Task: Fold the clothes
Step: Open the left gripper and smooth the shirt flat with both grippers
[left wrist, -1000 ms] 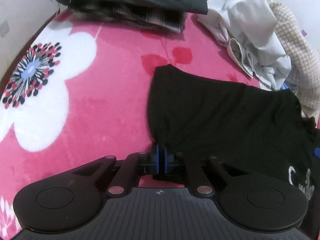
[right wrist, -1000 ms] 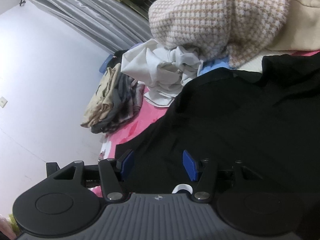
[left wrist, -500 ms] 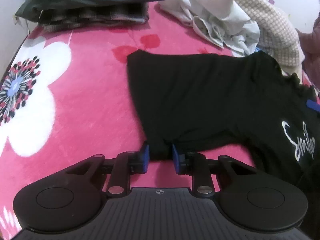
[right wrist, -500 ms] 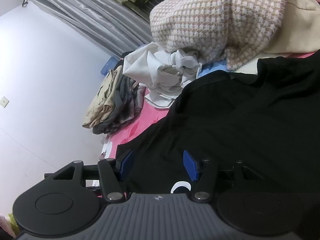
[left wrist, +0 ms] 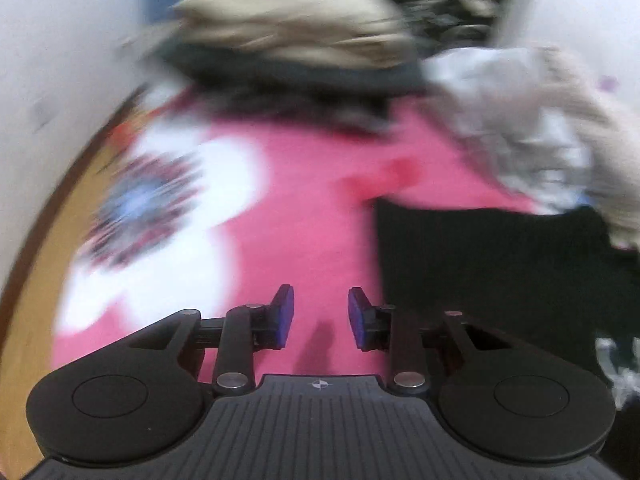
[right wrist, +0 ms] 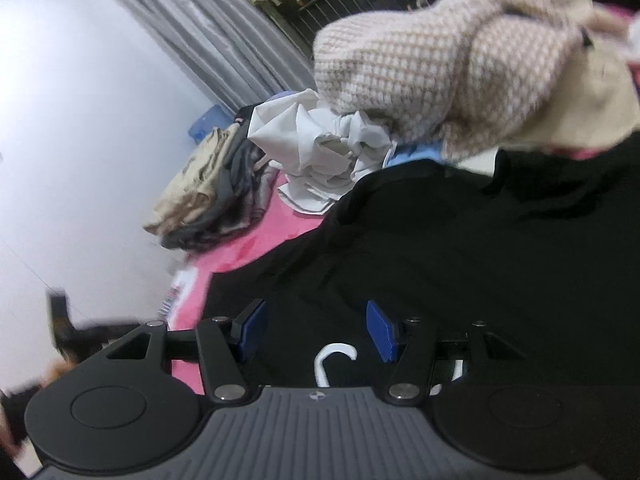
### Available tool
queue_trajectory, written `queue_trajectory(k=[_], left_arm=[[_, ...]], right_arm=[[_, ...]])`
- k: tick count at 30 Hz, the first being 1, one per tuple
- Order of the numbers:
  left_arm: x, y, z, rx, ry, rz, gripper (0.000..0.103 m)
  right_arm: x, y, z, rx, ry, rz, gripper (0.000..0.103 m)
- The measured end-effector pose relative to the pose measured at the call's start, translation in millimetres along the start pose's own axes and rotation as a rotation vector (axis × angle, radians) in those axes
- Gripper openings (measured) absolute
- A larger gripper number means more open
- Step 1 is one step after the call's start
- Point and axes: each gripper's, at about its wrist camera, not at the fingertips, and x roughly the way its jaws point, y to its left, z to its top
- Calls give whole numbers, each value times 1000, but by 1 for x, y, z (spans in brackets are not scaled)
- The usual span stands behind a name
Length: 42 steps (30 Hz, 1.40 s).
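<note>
A black T-shirt (left wrist: 492, 264) with white lettering lies spread on the pink flowered blanket (left wrist: 304, 208). In the blurred left wrist view my left gripper (left wrist: 320, 314) hovers over bare blanket just left of the shirt's edge; its jaws are opening and nothing is between them. In the right wrist view the same black T-shirt (right wrist: 460, 248) fills the lower right. My right gripper (right wrist: 316, 326) stands open low over the shirt, near a white printed letter (right wrist: 334, 362), with no cloth pinched between its blue pads.
A stack of folded clothes (left wrist: 288, 40) sits at the far end of the blanket, seen also as the folded stack (right wrist: 208, 196) by the wall. Crumpled white garments (right wrist: 324, 148) and a checked knit piece (right wrist: 432, 64) are heaped behind the shirt. A wooden bed edge (left wrist: 36, 240) runs on the left.
My left gripper let go of the black shirt's edge, opened, and swung left and up off the shirt over the blanket. The right gripper shifted slightly and rolled, staying open.
</note>
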Motion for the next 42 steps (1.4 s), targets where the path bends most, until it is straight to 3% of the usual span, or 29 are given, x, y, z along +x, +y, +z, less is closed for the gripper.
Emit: queue_trajectory(k=[4, 6, 7, 10, 12, 16, 19, 20, 23, 24, 26, 27, 31, 33, 35, 36, 38, 39, 42], left_arm=[[27, -59, -5, 205, 32, -85, 35], [49, -67, -14, 276, 92, 8, 35], [56, -61, -19, 269, 95, 37, 37], [46, -42, -13, 114, 53, 44, 37], [33, -42, -7, 97, -12, 45, 38], [34, -79, 9, 190, -87, 2, 38], [62, -108, 10, 265, -88, 5, 39], [72, -112, 6, 278, -83, 40, 39], [83, -106, -4, 266, -108, 84, 40], [87, -103, -8, 262, -118, 98, 40], [84, -102, -9, 283, -132, 103, 40], [84, -102, -9, 288, -136, 101, 41], [87, -98, -6, 269, -145, 98, 43], [88, -98, -6, 260, -151, 100, 43], [88, -98, -7, 262, -157, 104, 43], [88, -99, -8, 266, -159, 106, 43], [88, -98, -8, 266, -158, 104, 43], [88, -97, -7, 264, -156, 102, 43], [88, -97, -7, 263, -154, 100, 43]], right_arm=[[4, 12, -5, -87, 49, -55, 58], [6, 12, -10, -135, 72, -133, 58], [8, 8, -13, -148, 87, -188, 58], [12, -11, -14, -144, 125, -356, 53], [8, -17, -5, -128, 87, -350, 51], [35, 6, 21, -208, 37, -217, 48], [81, 10, 30, -277, 93, -175, 41], [95, 10, 33, -296, 115, -171, 39], [138, 7, 40, -353, 174, -175, 36], [142, -3, 46, -357, 160, -230, 18], [136, -23, 65, -298, 84, -301, 19], [132, -21, 66, -297, 69, -282, 24], [116, -11, 69, -300, 25, -196, 24], [129, 8, 54, -373, 113, -103, 24], [150, 19, 45, -449, 169, -107, 22], [161, 17, 48, -464, 167, -149, 19], [173, 4, 62, -406, 116, -222, 19], [171, -6, 74, -338, 77, -254, 13], [150, -26, 97, -167, -1, -182, 13]])
